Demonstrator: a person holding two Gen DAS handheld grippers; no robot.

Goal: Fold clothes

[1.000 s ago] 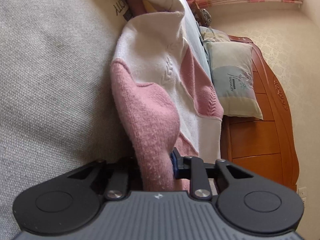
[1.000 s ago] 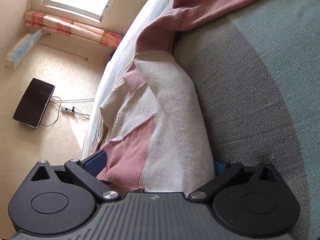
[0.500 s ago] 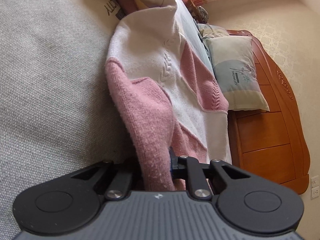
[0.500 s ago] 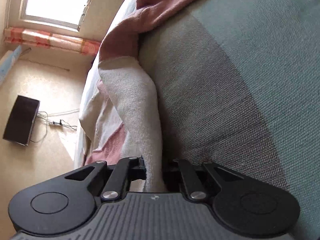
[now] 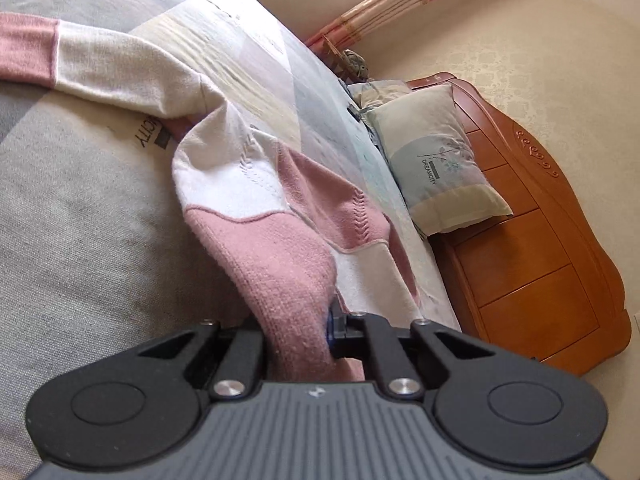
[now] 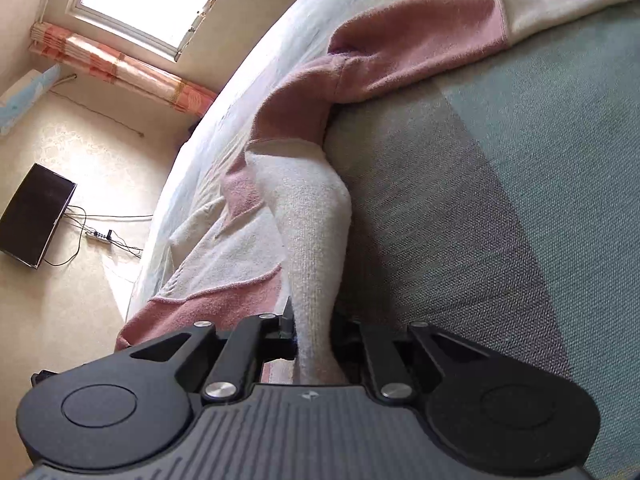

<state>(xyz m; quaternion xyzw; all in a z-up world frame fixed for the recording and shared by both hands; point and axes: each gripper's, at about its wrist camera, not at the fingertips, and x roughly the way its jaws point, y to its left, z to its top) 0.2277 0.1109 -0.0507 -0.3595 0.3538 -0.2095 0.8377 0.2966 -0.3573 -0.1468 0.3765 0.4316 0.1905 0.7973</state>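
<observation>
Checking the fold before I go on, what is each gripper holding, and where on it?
Both hold the sweater: left gripper shut on a pink edge, right gripper on a cream edge.

In the left wrist view, the fingertips of the left gripper (image 5: 298, 332) are buried in a pink fold of the sweater (image 5: 276, 264), and the sweater's pink cuff runs off the upper left edge of the frame. In the right wrist view, the right gripper (image 6: 314, 336) likewise has its tips hidden by a cream fold of the sweater, whose sleeve is cut off at the upper right edge. On the bedspread (image 5: 80, 216), printed lettering at centre left is partly covered by the sweater, so only its last letters can be read.
</observation>
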